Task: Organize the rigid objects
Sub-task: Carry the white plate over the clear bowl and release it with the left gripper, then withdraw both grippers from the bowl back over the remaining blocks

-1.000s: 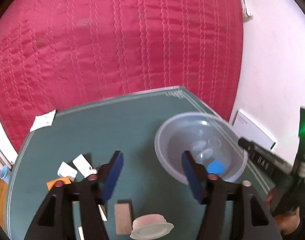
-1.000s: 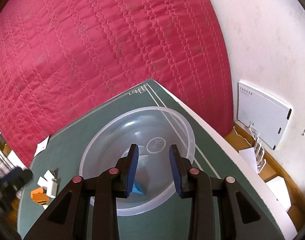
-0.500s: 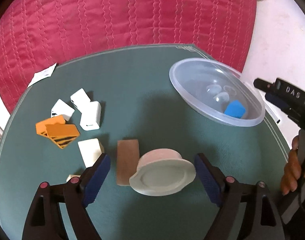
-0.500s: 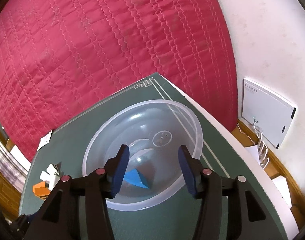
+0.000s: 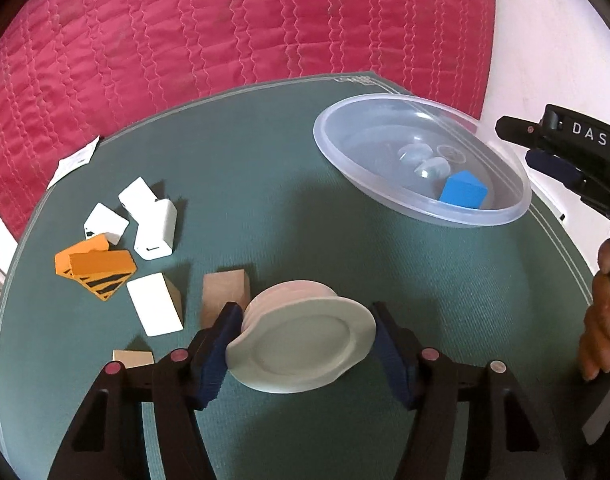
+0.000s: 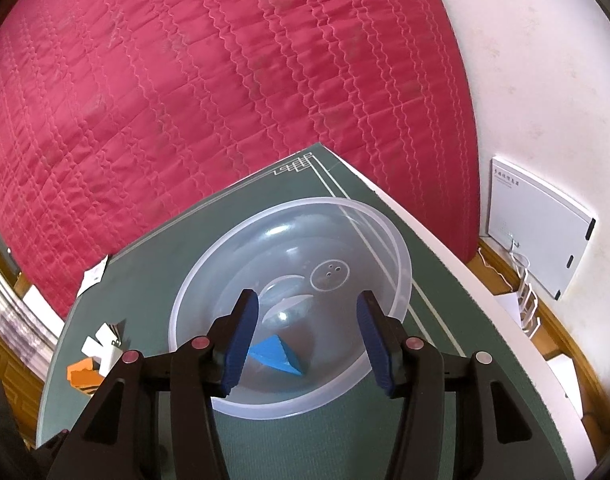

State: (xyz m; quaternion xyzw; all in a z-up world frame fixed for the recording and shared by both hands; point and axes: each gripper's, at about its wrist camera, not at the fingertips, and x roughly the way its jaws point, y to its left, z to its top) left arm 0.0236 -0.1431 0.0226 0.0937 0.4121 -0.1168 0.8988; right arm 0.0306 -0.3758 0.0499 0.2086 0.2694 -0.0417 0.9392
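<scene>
My left gripper (image 5: pixel 305 340) has its jaws around a pale pink lidded tub (image 5: pixel 301 344) lying on the green table (image 5: pixel 265 184); both pads touch its sides. A clear plastic bowl (image 5: pixel 501 212) at the far right holds a blue block (image 5: pixel 463 191). My right gripper (image 6: pixel 307 336) is open and empty above the bowl (image 6: pixel 397 280), with the blue block (image 6: pixel 277 354) below its left pad. It shows in the left wrist view (image 5: pixel 561 160) beside the bowl.
Left of the tub lie white blocks (image 5: pixel 155 228), orange striped blocks (image 5: pixel 97 268), a white-faced wooden block (image 5: pixel 155 308) and plain wooden blocks (image 5: pixel 223 292). A paper slip (image 5: pixel 75 160) lies at the far left edge. A red quilt (image 5: pixel 225 32) lies behind the table.
My left gripper dropped down and closed its jaws in onto the pink tub. My right gripper opened wider above the bowl.
</scene>
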